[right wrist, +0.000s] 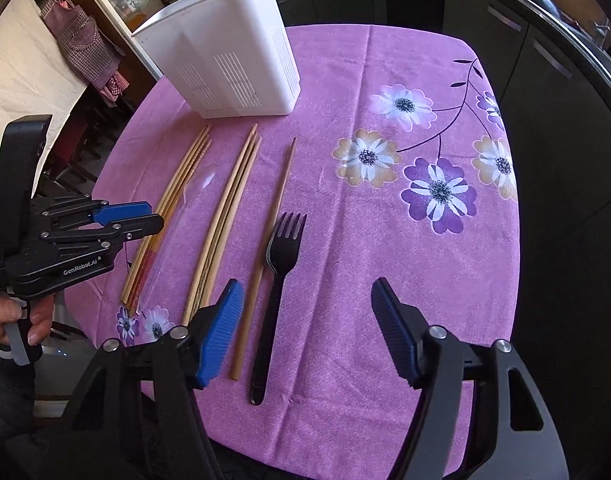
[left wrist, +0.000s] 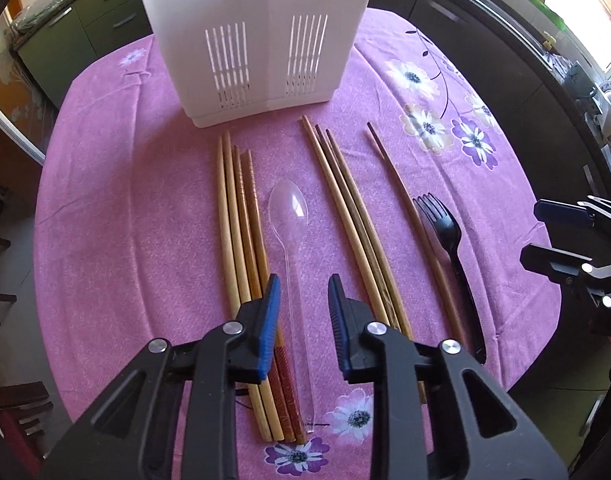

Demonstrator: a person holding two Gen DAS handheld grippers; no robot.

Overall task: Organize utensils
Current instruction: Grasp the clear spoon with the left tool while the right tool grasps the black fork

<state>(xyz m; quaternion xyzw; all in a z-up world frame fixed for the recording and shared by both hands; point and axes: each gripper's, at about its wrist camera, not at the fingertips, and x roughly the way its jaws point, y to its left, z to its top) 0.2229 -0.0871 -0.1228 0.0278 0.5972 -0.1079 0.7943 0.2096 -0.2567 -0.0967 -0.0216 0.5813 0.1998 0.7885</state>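
Note:
A white slotted utensil holder (left wrist: 249, 40) (right wrist: 225, 68) stands at the back of the purple floral tablecloth (left wrist: 125, 200). In front of it lie a left bundle of chopsticks (left wrist: 241, 240), a clear plastic spoon (left wrist: 291, 216), a second chopstick bundle (left wrist: 345, 208), a single chopstick (left wrist: 405, 208) and a black fork (left wrist: 449, 236) (right wrist: 281, 256). My left gripper (left wrist: 303, 304) (right wrist: 155, 216) hangs over the spoon's handle, which lies between its narrowly spread blue pads without touching them. My right gripper (right wrist: 307, 286) (left wrist: 531, 232) is open wide, astride the fork's handle and the single chopstick (right wrist: 273, 220).
The table's right side bears only the flower print (right wrist: 437, 192). Dark cabinets (right wrist: 525, 40) run behind and to the right. Chairs (left wrist: 9, 412) stand off the left edge. A hand (right wrist: 9, 320) grips the left tool's handle near the front-left table edge.

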